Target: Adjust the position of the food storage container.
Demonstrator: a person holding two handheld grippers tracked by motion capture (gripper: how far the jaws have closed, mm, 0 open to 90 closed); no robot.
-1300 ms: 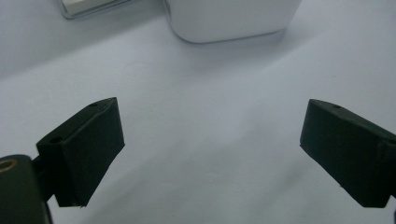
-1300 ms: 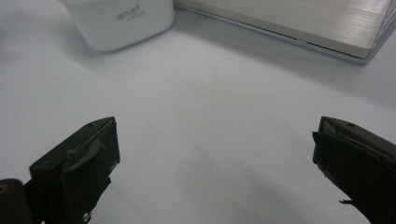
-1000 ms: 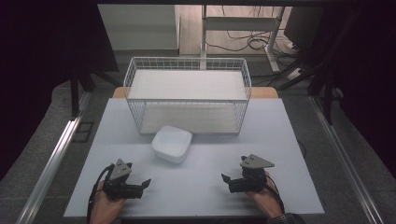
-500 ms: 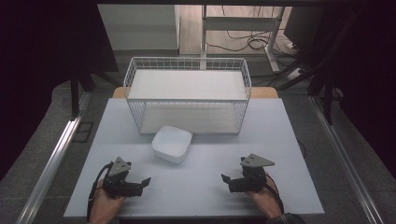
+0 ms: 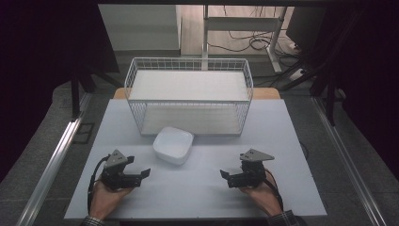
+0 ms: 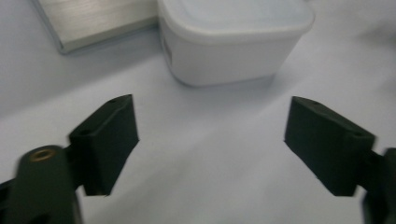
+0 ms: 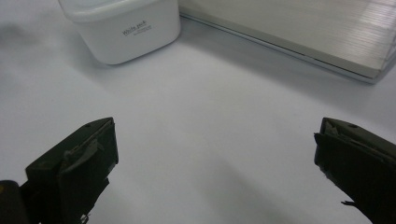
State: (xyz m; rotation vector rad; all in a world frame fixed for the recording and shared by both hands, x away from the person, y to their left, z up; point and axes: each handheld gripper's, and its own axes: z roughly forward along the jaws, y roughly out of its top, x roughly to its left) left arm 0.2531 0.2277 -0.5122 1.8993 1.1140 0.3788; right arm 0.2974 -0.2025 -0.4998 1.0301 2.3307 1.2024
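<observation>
The white table [image 5: 197, 197] took up the lower half of the high view, and the white wire basket [image 5: 188, 94] stood across its upper middle. Just below the basket's front edge, near the frame's centre, sat the white lidded container [image 5: 173, 144], apart from both tools. The left gripper [image 5: 141, 174] rested at lower left, its jaws spread wide and empty, aimed toward the container. The right gripper [image 5: 225, 175] lay at lower right, likewise gaping and holding nothing, pointing toward the centre. In the left gripper view the container [image 6: 233, 42] sat at top centre, ahead of the jaws. Judged from this, the step was the approach: the left gripper should go in low and level, centre the container between its jaws, and close on the side walls below the lid rim, not on the lid.
</observation>
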